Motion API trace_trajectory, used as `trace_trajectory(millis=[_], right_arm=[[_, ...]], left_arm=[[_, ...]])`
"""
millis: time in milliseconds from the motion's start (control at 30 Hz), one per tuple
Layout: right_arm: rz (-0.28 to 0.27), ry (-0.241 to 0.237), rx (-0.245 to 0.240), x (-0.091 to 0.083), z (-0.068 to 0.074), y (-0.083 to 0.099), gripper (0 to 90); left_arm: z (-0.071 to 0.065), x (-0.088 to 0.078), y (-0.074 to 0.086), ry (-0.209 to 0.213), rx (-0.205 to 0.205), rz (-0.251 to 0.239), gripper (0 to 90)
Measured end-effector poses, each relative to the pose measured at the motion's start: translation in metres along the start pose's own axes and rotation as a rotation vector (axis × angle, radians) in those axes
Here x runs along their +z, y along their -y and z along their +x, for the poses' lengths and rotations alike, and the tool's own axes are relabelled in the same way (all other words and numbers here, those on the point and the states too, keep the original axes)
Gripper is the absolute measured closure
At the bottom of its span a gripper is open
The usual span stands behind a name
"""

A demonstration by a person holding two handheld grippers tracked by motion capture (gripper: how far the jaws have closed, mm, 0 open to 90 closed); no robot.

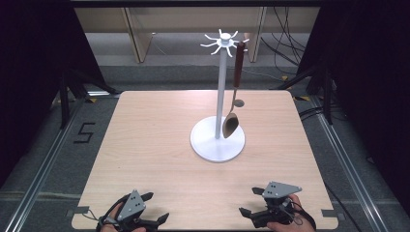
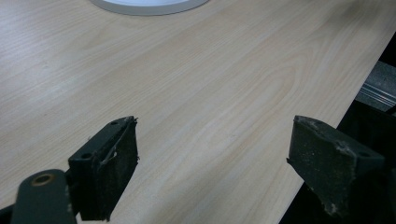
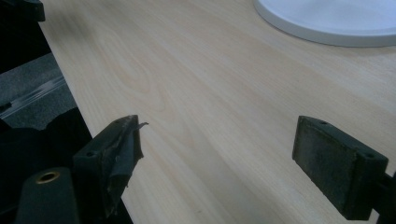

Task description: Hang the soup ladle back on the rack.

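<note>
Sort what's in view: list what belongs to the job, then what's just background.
Job: wooden spoon hanging on the white hook stand; left gripper and right gripper, both open.
Background: table, floor cables, shelf legs.

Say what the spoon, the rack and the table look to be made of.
Spoon: likely wood, matt brown, with a darker reddish handle. Rack: smooth white, perhaps painted metal or plastic; its round base shows a soft sheen. Table: pale wood grain, flat and even, so possibly laminate rather than solid wood.
</note>
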State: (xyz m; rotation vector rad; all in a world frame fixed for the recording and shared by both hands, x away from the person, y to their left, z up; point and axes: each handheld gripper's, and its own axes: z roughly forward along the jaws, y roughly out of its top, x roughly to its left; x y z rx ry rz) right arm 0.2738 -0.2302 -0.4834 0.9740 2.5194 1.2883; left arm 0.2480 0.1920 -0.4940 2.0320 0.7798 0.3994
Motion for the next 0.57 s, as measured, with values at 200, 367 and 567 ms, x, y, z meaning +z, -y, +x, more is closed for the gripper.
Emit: trace_trajectory(millis=[200,367,567], right_arm=[[0.007,-0.008,-0.011,0.0002,-0.0012,0.0032,16.4],[0.017,0.009,-0.014,0.0000,-0.0021,0.0042,16.5],[0.013,0.011,-0.021,-0.0003,-0.0028,0.0046,16.5]], left_arm=[[-0.0020,0.0004,0.0008,0.004,-0.034,0.002,15.1],[-0.0005,0.0000,0.0001,0.005,-0.023,0.000,15.1],[0.0013,-0.0010,-0.0005,-0.002,0.007,0.016,15.1]])
